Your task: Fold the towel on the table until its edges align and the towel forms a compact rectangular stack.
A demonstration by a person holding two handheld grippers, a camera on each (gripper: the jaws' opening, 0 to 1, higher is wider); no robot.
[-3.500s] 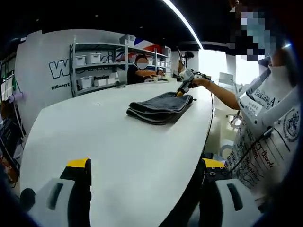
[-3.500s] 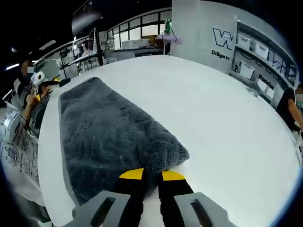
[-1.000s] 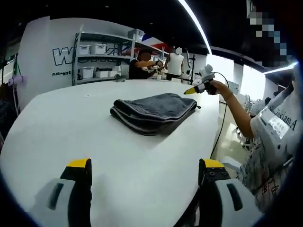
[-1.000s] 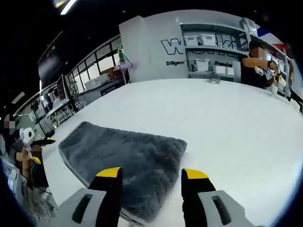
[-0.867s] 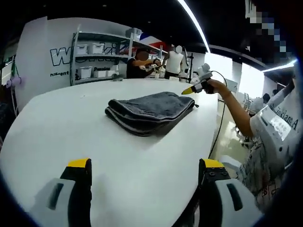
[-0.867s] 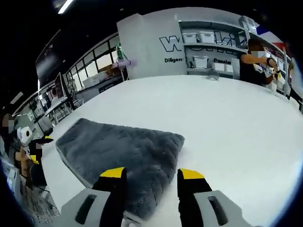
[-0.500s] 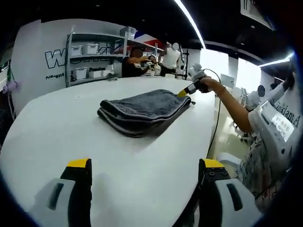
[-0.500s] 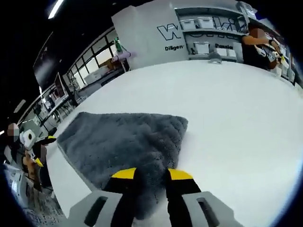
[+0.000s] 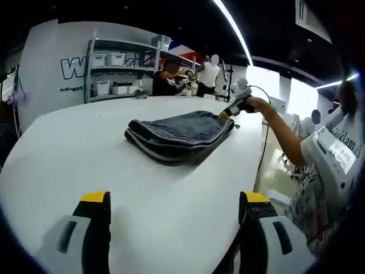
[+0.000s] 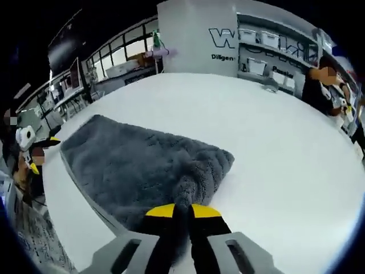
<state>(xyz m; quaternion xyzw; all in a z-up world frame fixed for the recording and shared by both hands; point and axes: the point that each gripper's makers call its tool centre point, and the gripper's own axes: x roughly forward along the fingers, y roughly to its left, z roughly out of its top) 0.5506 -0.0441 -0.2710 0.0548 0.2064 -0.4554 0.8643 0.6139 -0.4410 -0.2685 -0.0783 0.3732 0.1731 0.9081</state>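
A grey plush towel [image 9: 179,134] lies folded in a thick stack on the white table [image 9: 85,154], toward its far right side. My left gripper [image 9: 175,197] is open, its yellow-tipped jaws wide apart over bare table well short of the towel. A person's hand holds my right gripper [image 9: 230,109] at the towel's far right corner. In the right gripper view the towel [image 10: 137,162] spreads ahead, and my right gripper [image 10: 182,211] is shut on its near corner, the pile bunched between the yellow tips. The left gripper [image 10: 34,154] shows small beyond the towel's far end.
Grey shelves with white bins [image 9: 108,60] stand against the back wall. People [image 9: 166,80] work at the table's far side. The table's curved edge [image 9: 254,160] drops off right beside the towel. Desks and windows [image 10: 120,65] lie behind.
My right jaws, open a second ago above the towel's corner, have come down and closed on it. The left gripper has stayed open, its view only swaying a little.
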